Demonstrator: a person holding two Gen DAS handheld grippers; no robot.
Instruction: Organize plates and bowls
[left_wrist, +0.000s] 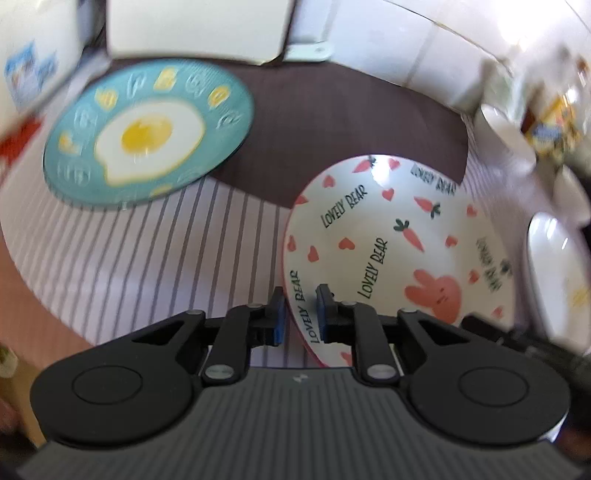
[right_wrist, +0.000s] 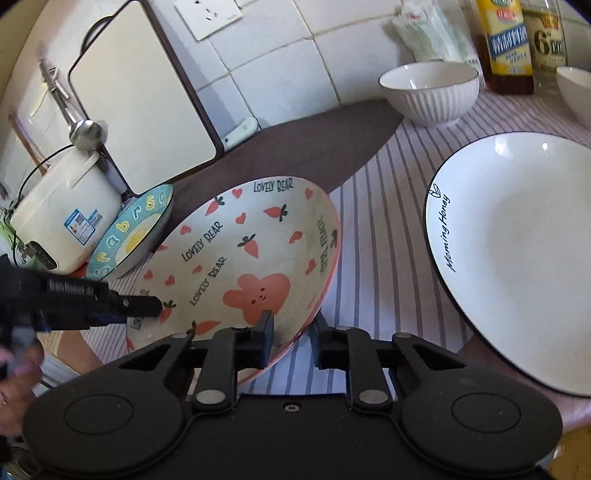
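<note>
We are at a kitchen counter backed by white wall tiles (right_wrist: 280, 70), covered by a striped cloth (right_wrist: 384, 243) with a dark brown mat (right_wrist: 280, 155) lying toward twelve o'clock.

Largest of the dishes is the white "Morning Honey" plate (right_wrist: 524, 243) at three o'clock in the right wrist view, flat on the cloth and well apart from the others. Next is the Lovely Bear plate (left_wrist: 388, 236), printed with carrots, hearts and a pink rabbit; it is tilted up off the cloth in the middle of the counter. The teal fried-egg plate (left_wrist: 147, 133) rests at ten o'clock in the left wrist view, near a white rice cooker (right_wrist: 62, 218). A ribbed white bowl (right_wrist: 430, 92) stands at one o'clock, beside oil bottles (right_wrist: 506, 40).

We judge the step in hand to be lifting the Lovely Bear plate, likely toward a stack with another plate. The next move calls for keeping both grips level and choosing a landing spot; a tilted rim could slip.

The left gripper (left_wrist: 299, 314) is narrowly parted, its blue pads straddling the plate's rim at six o'clock and seemingly pinching it. The right gripper (right_wrist: 291, 334) is opened a little wider; its left finger lies over the plate's near rim, the right finger outside, and we cannot tell whether it truly clamps.
</note>
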